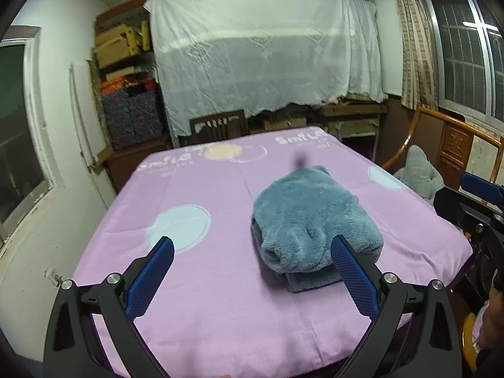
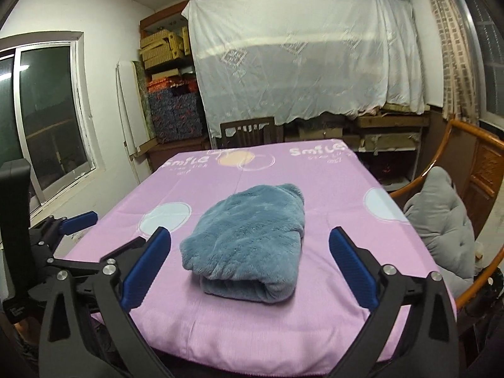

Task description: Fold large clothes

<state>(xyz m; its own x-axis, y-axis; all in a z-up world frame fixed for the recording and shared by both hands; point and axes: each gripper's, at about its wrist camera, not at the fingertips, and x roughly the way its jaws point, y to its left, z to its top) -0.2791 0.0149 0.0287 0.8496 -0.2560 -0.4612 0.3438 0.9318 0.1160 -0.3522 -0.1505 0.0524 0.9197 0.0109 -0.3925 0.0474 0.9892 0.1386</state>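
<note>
A fluffy blue-grey garment (image 1: 312, 223) lies folded into a thick bundle on the purple-covered table (image 1: 195, 283). It also shows in the right wrist view (image 2: 249, 242), near the table's middle. My left gripper (image 1: 252, 245) is open and empty, held over the table's near edge with the bundle just past its right finger. My right gripper (image 2: 250, 236) is open and empty, held back from the bundle, which lies between and beyond its fingers. The left gripper also shows at the left edge of the right wrist view (image 2: 78, 220).
A wooden armchair with a grey plush cushion (image 2: 441, 220) stands at the table's right side. A dark wooden chair (image 2: 249, 132) stands at the far edge. Shelves under a white sheet (image 2: 299, 63) and stacked boxes fill the back wall. A window (image 2: 41, 119) is on the left.
</note>
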